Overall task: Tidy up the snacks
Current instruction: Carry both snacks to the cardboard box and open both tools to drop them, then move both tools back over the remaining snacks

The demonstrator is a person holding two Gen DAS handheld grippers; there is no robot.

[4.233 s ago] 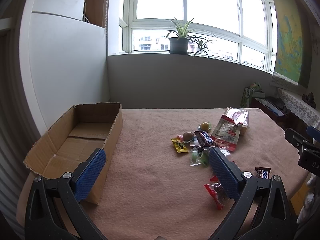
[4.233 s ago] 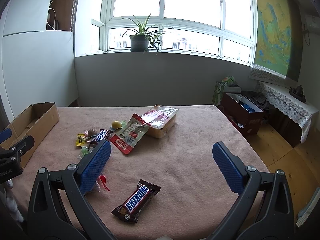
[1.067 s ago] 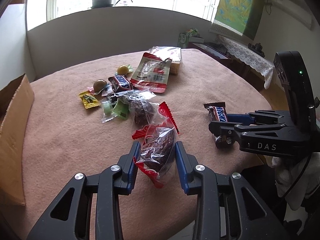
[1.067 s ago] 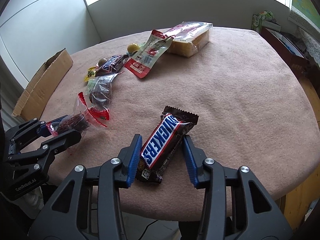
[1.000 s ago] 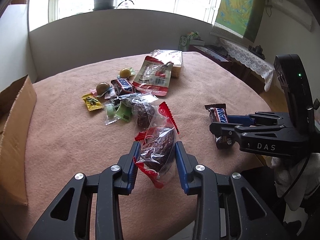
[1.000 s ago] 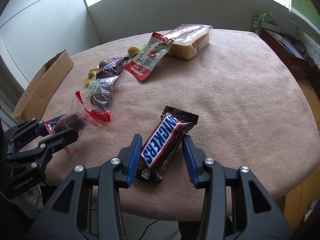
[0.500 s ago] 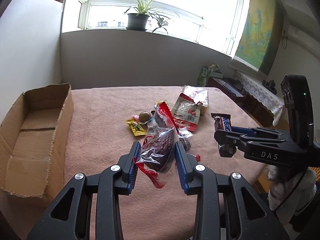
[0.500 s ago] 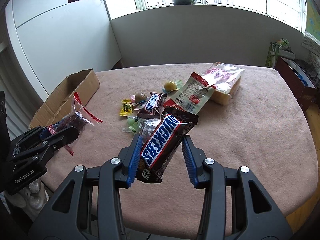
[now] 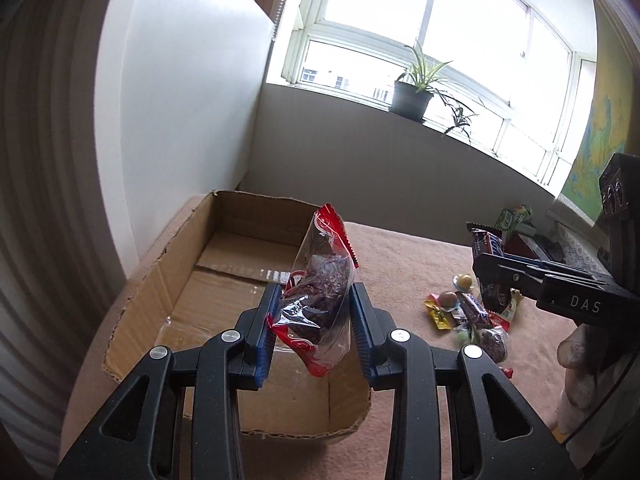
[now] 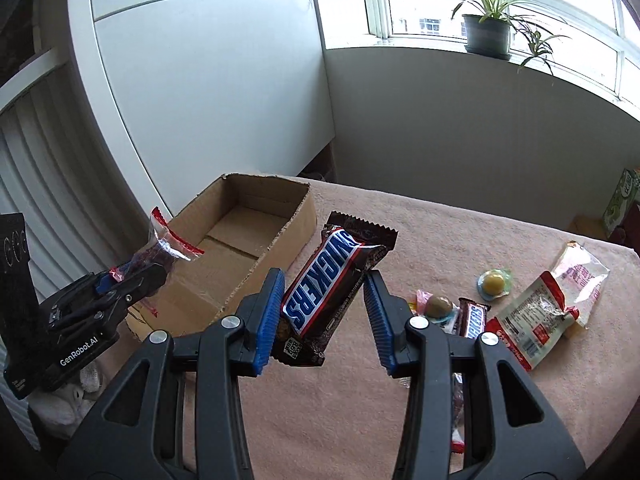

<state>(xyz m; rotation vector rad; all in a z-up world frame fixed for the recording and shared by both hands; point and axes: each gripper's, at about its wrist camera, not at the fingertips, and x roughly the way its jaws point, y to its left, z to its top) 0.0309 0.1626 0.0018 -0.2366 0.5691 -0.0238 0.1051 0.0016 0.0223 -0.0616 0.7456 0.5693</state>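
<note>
left claw (image 9: 314, 322): holds our clear candy bag (image 9: 320, 300), box (image 9: 224, 276) just under and ahead | right claw (image 10: 324, 314): holds our Snickers bar (image 10: 324, 296), box off to its left, farther

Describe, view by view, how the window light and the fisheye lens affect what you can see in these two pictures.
Left wrist view: the window is blown out white, the wall beside it bows, and the clear snack bag in the left gripper glints. Right wrist view: the corners go dark, the cardboard box and white panel curve, yet the Snickers bar in the right gripper reads sharply.
</note>
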